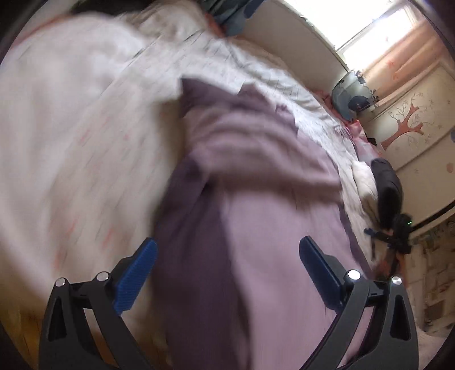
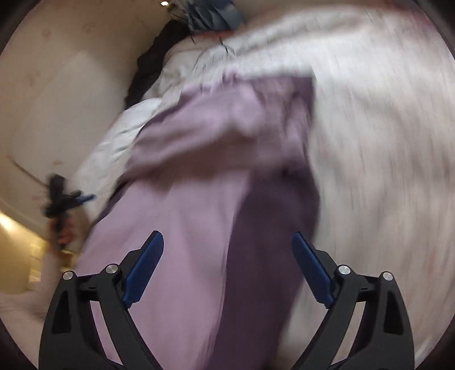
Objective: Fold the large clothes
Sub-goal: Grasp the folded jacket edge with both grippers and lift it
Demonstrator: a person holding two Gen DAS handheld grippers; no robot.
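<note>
only the left wrist view shows the sunlit window (image 1: 378, 31) with its peach curtain (image 1: 409, 54), the wall painted with a reddish tree (image 1: 406, 122), a dark cushion (image 1: 388, 187) at the far edge of the bed, and the right gripper (image 1: 389, 236) small and blurred off to the right of the left jaws. only the right wrist view shows a plain cream wall (image 2: 57, 99), a warm lit strip low on the left, and the left gripper (image 2: 61, 199) held in a hand (image 2: 64, 233), well off to the left of the right jaws. both views are smeared by motion. the left gripper (image 1: 227, 270) has its blue pads (image 1: 136, 276) spread wide with nothing pinched; the lilac garment (image 1: 270, 227) lies on the bed just ahead of and beneath the gap, a darker purple band (image 1: 196, 256) of it running up between the jaws, nearer the left pad. the right gripper (image 2: 227, 270) is likewise spread wide and empty, blue pads (image 2: 145, 270) apart, and the lilac garment (image 2: 182, 213) fills the space ahead of the gap, its darker band (image 2: 264, 227) nearer the right pad. beyond the jaws the garment bunches into folds across the pale patterned bedsheet (image 1: 71, 128), which spreads left of the left jaws and right of the right jaws (image 2: 384, 142). a blue-grey cloth (image 2: 213, 14) sits at the far end of the bed.
</note>
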